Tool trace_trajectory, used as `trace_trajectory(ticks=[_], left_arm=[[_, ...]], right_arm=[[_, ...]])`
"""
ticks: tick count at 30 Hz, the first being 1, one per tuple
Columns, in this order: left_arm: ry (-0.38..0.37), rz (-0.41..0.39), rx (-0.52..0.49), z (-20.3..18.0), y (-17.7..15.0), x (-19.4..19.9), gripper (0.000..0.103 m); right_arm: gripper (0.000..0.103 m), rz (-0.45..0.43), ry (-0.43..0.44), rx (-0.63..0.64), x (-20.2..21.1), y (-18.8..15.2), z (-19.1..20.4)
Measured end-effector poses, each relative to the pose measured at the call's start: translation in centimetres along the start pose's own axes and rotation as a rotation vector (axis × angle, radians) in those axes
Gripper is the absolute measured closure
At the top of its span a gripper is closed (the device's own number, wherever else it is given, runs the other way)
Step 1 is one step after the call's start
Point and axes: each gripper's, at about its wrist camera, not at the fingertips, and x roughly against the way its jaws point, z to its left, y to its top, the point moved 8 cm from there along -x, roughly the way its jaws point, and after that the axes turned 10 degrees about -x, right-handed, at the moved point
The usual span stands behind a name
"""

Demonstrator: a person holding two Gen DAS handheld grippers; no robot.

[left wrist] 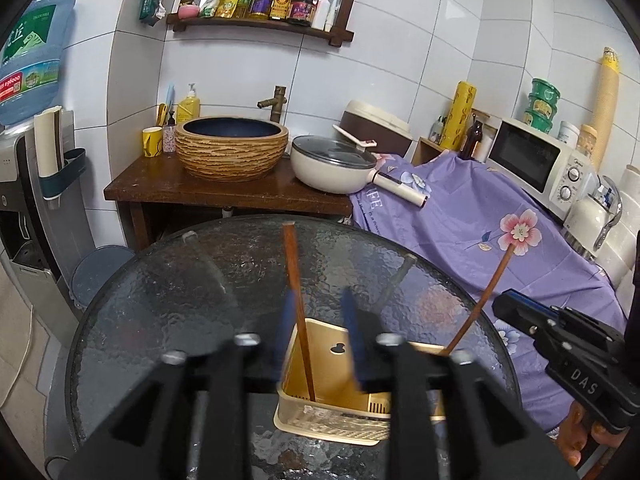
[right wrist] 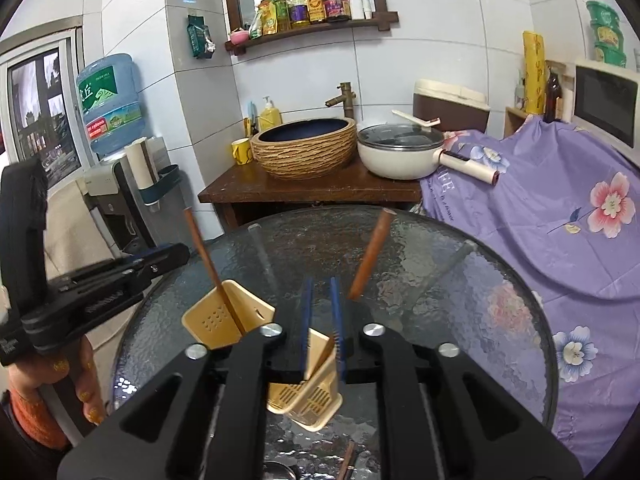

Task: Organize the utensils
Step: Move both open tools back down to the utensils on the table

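Chopsticks: one is standing in the cream utensil holder on the glass table, between the parted left gripper pads; another is leaning beside the narrowly parted right gripper. Advice: both hands are best withdrawing straight, without nudging the sticks.

The room is evenly and brightly lit, with soft shadows. The white wall tiles bow towards dark, rounded corners. The glass table catches a small white glare near its left edge, and the blue fingertips above it look smeared by blur.
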Motion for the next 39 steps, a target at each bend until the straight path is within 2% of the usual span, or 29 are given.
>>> trace_trajectory(ticks=[1, 2, 4, 6, 9, 12, 17, 19, 22, 25, 30, 32, 39], left_arm=[[0.0, -0.029, 0.015, 0.1, 0.0, 0.7, 0.048], [-0.003, -0.049, 0.026, 0.2, 0.0, 1.3, 0.038], [-0.014, -0.078, 0.037, 0.2, -0.4, 2.6, 0.031], [-0.005, -0.08, 0.038, 0.4, -1.4, 3.6, 0.019], [0.002, -0.059, 0.063, 0.9, -3.2, 4.5, 0.009], [0.021, 0.008, 0.056, 1.4, -6.7, 4.8, 0.006], [0.124, 0.123, 0.011, 2.3, -13.6, 4.5, 0.006], [0.123, 0.182, 0.004, 2.3, -16.3, 4.1, 0.007], [0.147, 0.225, -0.011, 2.6, -18.8, 3.9, 0.01], [0.143, 0.271, -0.009, 2.8, -21.1, 3.8, 0.024], [0.117, 0.327, -0.011, 2.3, -24.1, 3.7, 0.05], [0.101, 0.344, -0.008, 2.1, -24.7, 3.5, 0.054], [0.089, 0.354, 0.009, 1.8, -25.8, 3.5, 0.057]], right_arm=[[0.046, -0.018, -0.006, 0.005, 0.5, -0.2, -0.1], [0.043, -0.035, -0.003, 0.001, 0.9, -0.4, -0.1], [0.043, -0.072, 0.012, -0.002, 2.3, -1.0, -0.1], [0.043, -0.079, 0.005, 0.002, 3.0, -1.7, -0.2], [0.043, -0.054, -0.022, -0.006, 3.8, -4.1, -1.0], [0.042, 0.016, -0.036, -0.011, 3.9, -7.6, -2.0], [0.041, 0.163, -0.139, 0.056, 2.2, -15.0, -3.9], [0.041, 0.217, -0.167, 0.044, 1.7, -18.0, -4.9], [0.041, 0.261, -0.192, 0.021, 1.3, -20.6, -5.9], [0.042, 0.298, -0.229, 0.011, 1.4, -23.1, -7.0], [0.047, 0.33, -0.253, 0.022, 1.6, -25.3, -7.6], [0.047, 0.334, -0.239, 0.021, 1.7, -25.7, -7.5], [0.049, 0.352, -0.236, 0.026, 1.7, -26.1, -7.2]])
